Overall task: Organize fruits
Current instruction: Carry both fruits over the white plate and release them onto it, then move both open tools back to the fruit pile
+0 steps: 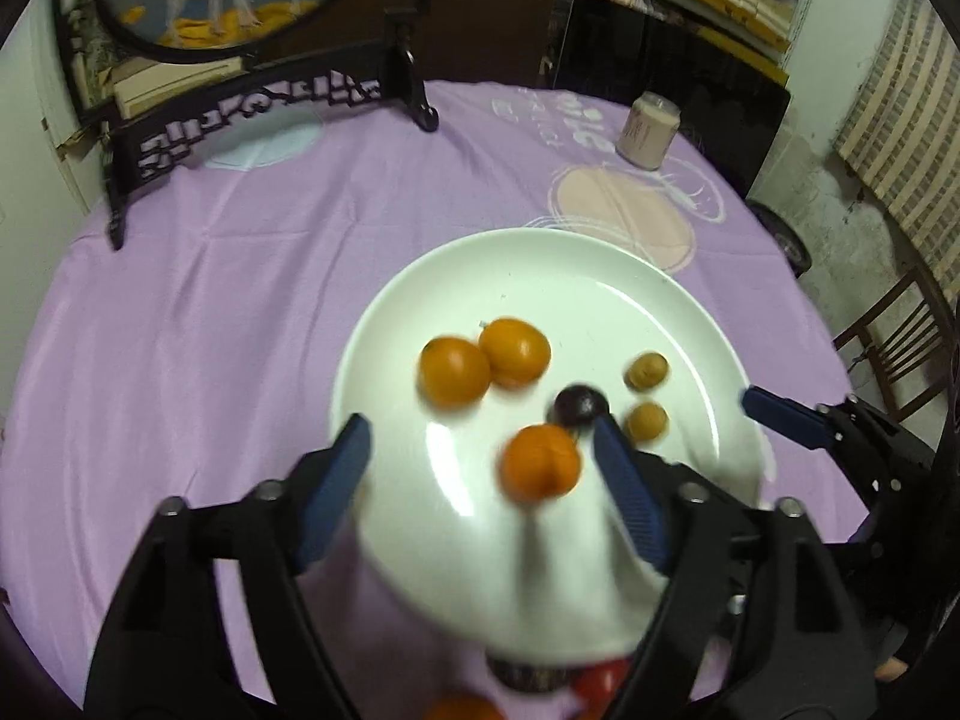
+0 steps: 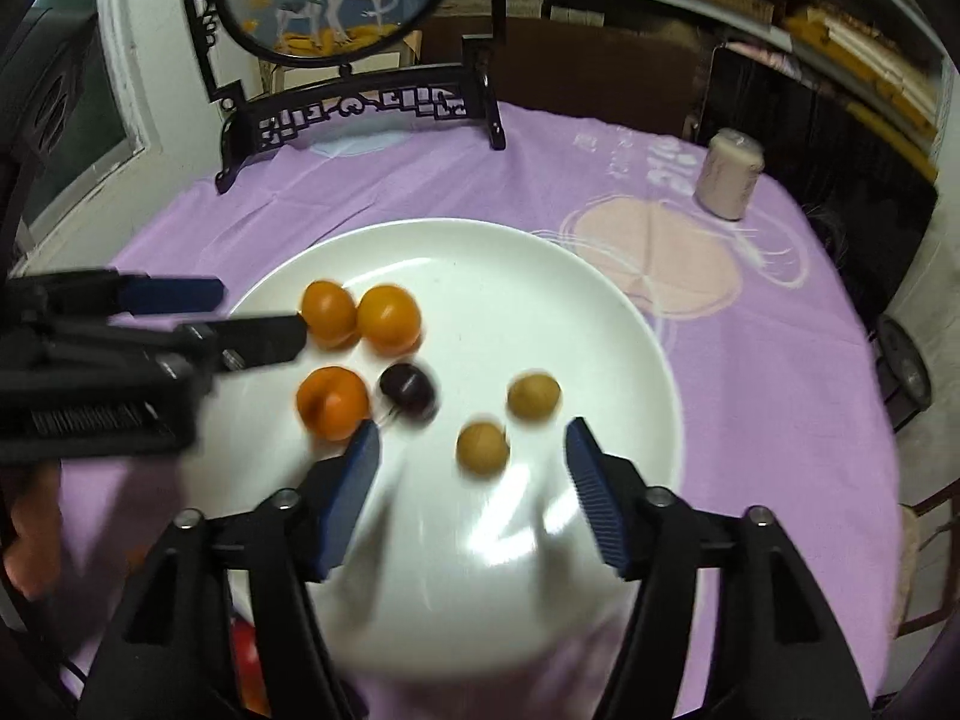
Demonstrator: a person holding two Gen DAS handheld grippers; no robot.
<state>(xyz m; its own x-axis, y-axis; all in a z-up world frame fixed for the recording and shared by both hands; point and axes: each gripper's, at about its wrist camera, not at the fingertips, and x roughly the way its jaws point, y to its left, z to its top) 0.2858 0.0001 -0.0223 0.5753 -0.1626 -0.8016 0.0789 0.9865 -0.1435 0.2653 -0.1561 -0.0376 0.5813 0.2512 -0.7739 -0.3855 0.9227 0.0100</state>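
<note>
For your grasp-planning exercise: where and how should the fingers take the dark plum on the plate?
Grip the plum across its round middle, coming down from above. It lies alone on the flat plate, with an orange close on one side, so set the fingers on its free sides.

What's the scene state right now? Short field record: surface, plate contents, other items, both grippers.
surface: round table under a purple cloth
plate: white plate, centre of table
on plate: three orange fruits, one dark plum-like fruit, two small tan fruits
off plate: red fruit at the near edge, partly hidden
other items: pale jar, dark carved stand with a round picture
left gripper: open, nothing gripped
right gripper: open, nothing gripped
image quality: motion blur in both views
</note>
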